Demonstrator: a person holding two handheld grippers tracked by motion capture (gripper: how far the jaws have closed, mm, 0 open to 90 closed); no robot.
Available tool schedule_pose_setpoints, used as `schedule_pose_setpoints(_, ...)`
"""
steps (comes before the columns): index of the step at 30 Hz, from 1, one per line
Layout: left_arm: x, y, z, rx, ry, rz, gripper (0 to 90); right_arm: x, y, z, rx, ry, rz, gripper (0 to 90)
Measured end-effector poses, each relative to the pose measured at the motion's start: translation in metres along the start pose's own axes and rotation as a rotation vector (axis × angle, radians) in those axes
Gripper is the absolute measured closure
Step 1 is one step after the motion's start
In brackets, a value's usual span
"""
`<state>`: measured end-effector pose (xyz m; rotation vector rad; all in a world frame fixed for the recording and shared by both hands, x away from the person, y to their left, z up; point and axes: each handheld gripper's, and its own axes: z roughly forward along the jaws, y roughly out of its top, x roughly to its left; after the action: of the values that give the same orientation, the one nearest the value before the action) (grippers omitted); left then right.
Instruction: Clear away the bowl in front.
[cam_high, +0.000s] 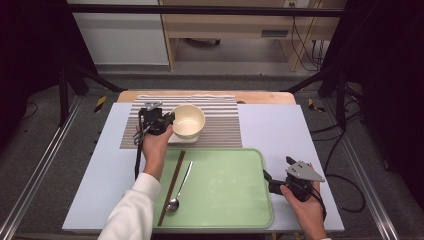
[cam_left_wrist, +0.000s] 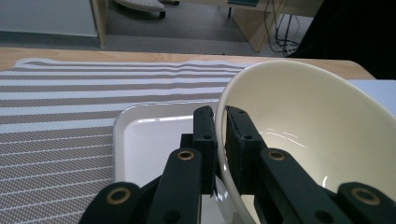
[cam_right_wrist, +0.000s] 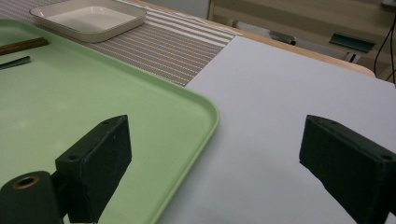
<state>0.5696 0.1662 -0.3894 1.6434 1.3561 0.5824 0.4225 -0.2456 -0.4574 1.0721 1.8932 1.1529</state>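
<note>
Your left claw (cam_high: 167, 121) is clamped on the rim of the cream bowl (cam_high: 188, 120), one jaw inside the wall and one outside, as the left claw's view makes plain (cam_left_wrist: 219, 140). The bowl (cam_left_wrist: 308, 126) sits tilted above the white square dish (cam_high: 176, 137) on the striped mat (cam_high: 220, 122) at the far side of the bench (cam_high: 280, 130); whether its base touches the dish can't be told. Main risk: a one-point pinch on a smooth glazed rim. The bowl's weight hangs to one side of the grip, so it may pivot between the pads or slide out and drop onto the dish (cam_left_wrist: 149, 135), chipping either. A quick swing or a tilt of your wrist would bring that on. Carried low, the bowl's underside could catch the dish rim and drag it across the mat (cam_left_wrist: 56, 116). If you bring it to the green tray (cam_high: 225, 185), watch the tray lip, and the spoon (cam_high: 180, 187) and brown chopsticks (cam_high: 172, 186) lying at its left; setting down on them would leave the bowl rocking. Your right claw (cam_high: 276, 176) rests open and empty at the tray's right edge (cam_right_wrist: 187, 121), jaws wide apart, well clear of the bowl, so it gives no support from below.
</note>
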Motion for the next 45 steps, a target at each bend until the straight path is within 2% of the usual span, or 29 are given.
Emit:
schedule_pose_setpoints(4, -0.016, -0.008, -0.012, 0.017, -0.056, 0.034, 82.4, 0.000, 0.000, 0.000, 0.001, -0.003, 0.001, 9.3)
schedule_pose_setpoints(7, -0.026, -0.018, -0.021, 0.030, -0.084, 0.057, 82.4, 0.001, 0.000, 0.000, 0.003, -0.005, 0.000, 9.3)
schedule_pose_setpoints(10, -0.031, -0.030, -0.031, 0.036, -0.119, 0.042, 82.5, 0.000, 0.000, -0.001, 0.002, -0.008, 0.008, 9.3)
schedule_pose_setpoints(18, -0.048, -0.059, -0.051, 0.051, -0.174, 0.096, 82.4, 0.002, 0.000, 0.001, 0.009, -0.009, 0.001, 9.4)
schedule_pose_setpoints(23, -0.058, -0.072, -0.059, 0.064, -0.210, 0.108, 82.4, 0.002, 0.000, 0.002, 0.012, -0.008, 0.001, 9.3)
schedule_pose_setpoints(28, -0.063, -0.085, -0.064, 0.085, -0.223, 0.131, 82.4, 0.002, 0.000, 0.001, 0.009, -0.011, 0.007, 9.2)
schedule_pose_setpoints(34, -0.065, -0.096, -0.065, 0.110, -0.237, 0.139, 82.4, 0.001, 0.000, 0.000, 0.003, -0.011, 0.007, 9.1)
schedule_pose_setpoints(41, -0.064, -0.104, -0.062, 0.133, -0.241, 0.129, 82.4, 0.000, 0.000, -0.001, -0.011, -0.006, 0.013, 9.1)
schedule_pose_setpoints(45, -0.063, -0.104, -0.062, 0.143, -0.248, 0.121, 82.3, 0.000, 0.001, -0.001, -0.042, 0.003, 0.006, 9.0)
